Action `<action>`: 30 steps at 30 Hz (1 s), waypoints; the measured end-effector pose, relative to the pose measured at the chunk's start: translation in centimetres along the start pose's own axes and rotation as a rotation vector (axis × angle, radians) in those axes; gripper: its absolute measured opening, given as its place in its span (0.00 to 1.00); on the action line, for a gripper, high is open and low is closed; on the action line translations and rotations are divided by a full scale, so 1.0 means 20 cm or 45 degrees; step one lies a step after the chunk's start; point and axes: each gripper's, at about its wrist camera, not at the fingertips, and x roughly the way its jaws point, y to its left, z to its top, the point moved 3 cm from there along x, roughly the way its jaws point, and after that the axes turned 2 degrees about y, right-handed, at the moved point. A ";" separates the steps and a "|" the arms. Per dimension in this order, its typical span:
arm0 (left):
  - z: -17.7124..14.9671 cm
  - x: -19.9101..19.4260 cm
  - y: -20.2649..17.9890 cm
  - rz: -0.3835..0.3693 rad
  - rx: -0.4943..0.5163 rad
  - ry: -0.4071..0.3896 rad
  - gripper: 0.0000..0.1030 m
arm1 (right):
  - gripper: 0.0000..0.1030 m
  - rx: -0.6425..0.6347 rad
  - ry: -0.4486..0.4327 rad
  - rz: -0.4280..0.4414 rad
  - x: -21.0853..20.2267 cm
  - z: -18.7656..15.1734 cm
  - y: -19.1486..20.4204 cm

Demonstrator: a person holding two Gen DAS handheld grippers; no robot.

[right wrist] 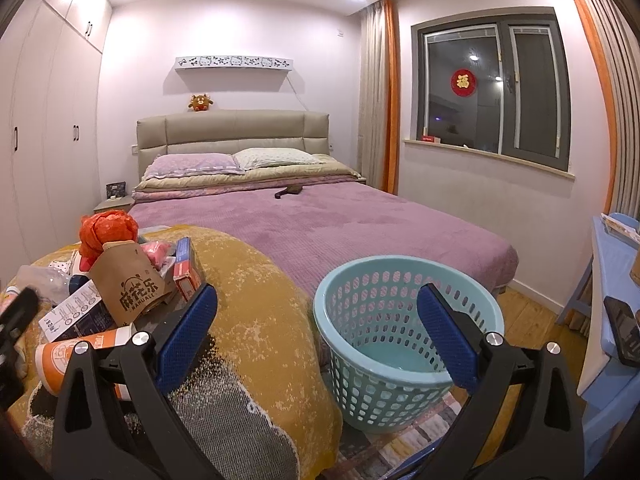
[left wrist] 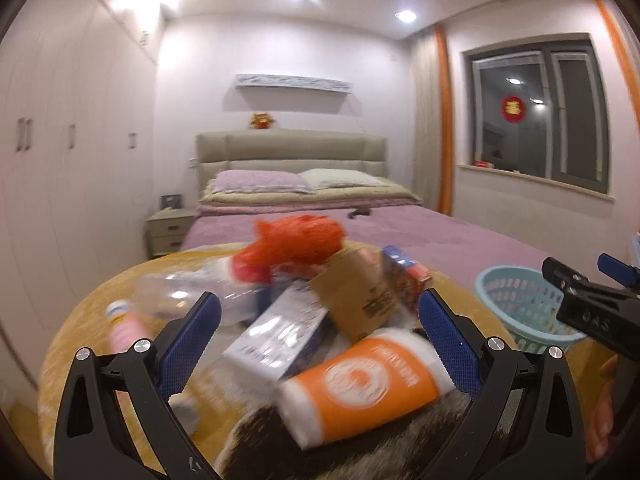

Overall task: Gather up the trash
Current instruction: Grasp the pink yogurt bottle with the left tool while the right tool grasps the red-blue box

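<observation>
Both tongs (left wrist: 318, 344) (right wrist: 316, 330) gape wide, holding nothing.

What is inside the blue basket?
Nothing that shows: the blue basket looks empty, with its bare bottom in view. The near wall hides a bit of the floor inside. The trash pile still lies on the yellow blanket.

Perforated plastic basket (right wrist: 404, 344); matt brown paper bag (right wrist: 128, 280).

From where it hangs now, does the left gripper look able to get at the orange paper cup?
Probably yes. The left gripper is open, and the orange paper cup lies on its side right between the jaws at the near edge of the pile, with nothing on top of it.
</observation>
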 end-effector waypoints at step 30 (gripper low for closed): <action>-0.16 0.48 0.82 0.258 -0.516 0.791 0.79 | 0.52 -0.223 0.471 0.468 0.71 0.08 0.55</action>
